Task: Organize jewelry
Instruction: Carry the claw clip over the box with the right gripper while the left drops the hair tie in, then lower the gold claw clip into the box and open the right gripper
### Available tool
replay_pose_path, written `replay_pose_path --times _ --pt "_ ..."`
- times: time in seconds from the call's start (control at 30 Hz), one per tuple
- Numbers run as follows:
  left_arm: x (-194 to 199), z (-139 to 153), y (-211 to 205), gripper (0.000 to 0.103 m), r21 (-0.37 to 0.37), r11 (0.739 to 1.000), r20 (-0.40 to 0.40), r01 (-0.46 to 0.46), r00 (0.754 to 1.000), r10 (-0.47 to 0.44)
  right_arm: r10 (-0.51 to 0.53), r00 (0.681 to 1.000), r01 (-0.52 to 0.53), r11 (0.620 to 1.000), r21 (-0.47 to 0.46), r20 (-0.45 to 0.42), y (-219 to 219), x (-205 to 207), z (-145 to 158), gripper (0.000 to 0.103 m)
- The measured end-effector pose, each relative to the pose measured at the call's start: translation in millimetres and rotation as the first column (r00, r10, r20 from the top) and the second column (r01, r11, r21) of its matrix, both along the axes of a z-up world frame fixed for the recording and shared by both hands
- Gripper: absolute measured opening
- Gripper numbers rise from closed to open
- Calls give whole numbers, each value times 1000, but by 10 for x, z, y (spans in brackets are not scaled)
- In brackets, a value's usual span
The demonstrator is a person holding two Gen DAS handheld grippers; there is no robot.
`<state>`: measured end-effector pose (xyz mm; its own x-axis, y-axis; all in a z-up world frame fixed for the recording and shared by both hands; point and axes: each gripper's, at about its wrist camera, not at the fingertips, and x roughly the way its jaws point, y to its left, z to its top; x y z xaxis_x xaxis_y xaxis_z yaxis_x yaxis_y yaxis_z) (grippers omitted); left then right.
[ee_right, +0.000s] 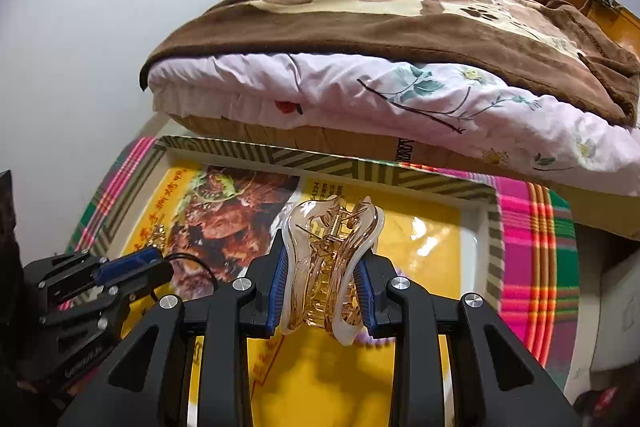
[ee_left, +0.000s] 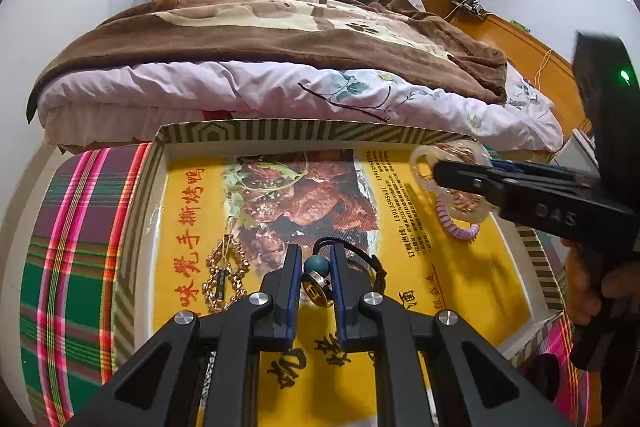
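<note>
My left gripper (ee_left: 316,259) is shut on a black-cord pendant (ee_left: 316,291) with a teal bead (ee_left: 316,265) and a gold disc, low over the tray's yellow sheet. Its cord (ee_left: 366,259) loops to the right. My right gripper (ee_right: 324,259) is shut on an amber, translucent hair claw (ee_right: 332,267). It is also in the left wrist view, where the right gripper (ee_left: 436,173) holds the claw (ee_left: 460,199) above the tray's far right. A gold chain bracelet (ee_left: 224,275) and a purple spiral hair tie (ee_left: 456,227) lie on the tray (ee_left: 280,135). The left gripper (ee_right: 156,263) shows at the left of the right wrist view.
The tray is a shallow box lid with a striped rim (ee_right: 320,159), lined with a printed food poster. It rests on a plaid cloth (ee_left: 72,267). Just behind stands a bed with a brown blanket (ee_left: 260,23). A person's hand (ee_left: 584,287) grips the right tool.
</note>
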<state>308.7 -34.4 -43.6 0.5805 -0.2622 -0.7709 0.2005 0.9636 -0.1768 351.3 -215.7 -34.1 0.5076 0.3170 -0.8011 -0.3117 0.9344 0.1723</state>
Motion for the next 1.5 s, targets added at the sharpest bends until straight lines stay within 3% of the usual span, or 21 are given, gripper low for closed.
replay_pose_path --times 0.47,0.53,0.6,0.67,0.83,0.97,1.5 --pt "65 -170 35 15 48 999 -46 -20 999 22 18 999 -19 999 -42 -31 220 183 -133 31" --pt "69 -173 52 21 52 998 -48 -31 998 33 12 999 -14 999 -38 -42 220 191 -160 31" --pt "69 -169 62 41 46 998 -49 -39 998 41 1 999 -2 1000 -32 -46 206 184 -176 31" --pt "65 -167 73 53 43 998 -49 -43 998 45 -1 999 0 999 -32 -48 209 180 -180 31" --pt "45 -144 78 55 50 998 -50 -47 998 49 -11 999 9 999 -39 -50 219 161 -171 32" --pt "-21 -51 90 67 46 998 -27 -48 998 49 -10 999 9 1000 -4 -33 195 75 -85 47" --pt "-648 455 154 72 62 996 69 -61 996 56 -18 997 12 997 74 78 49 -610 438 48"
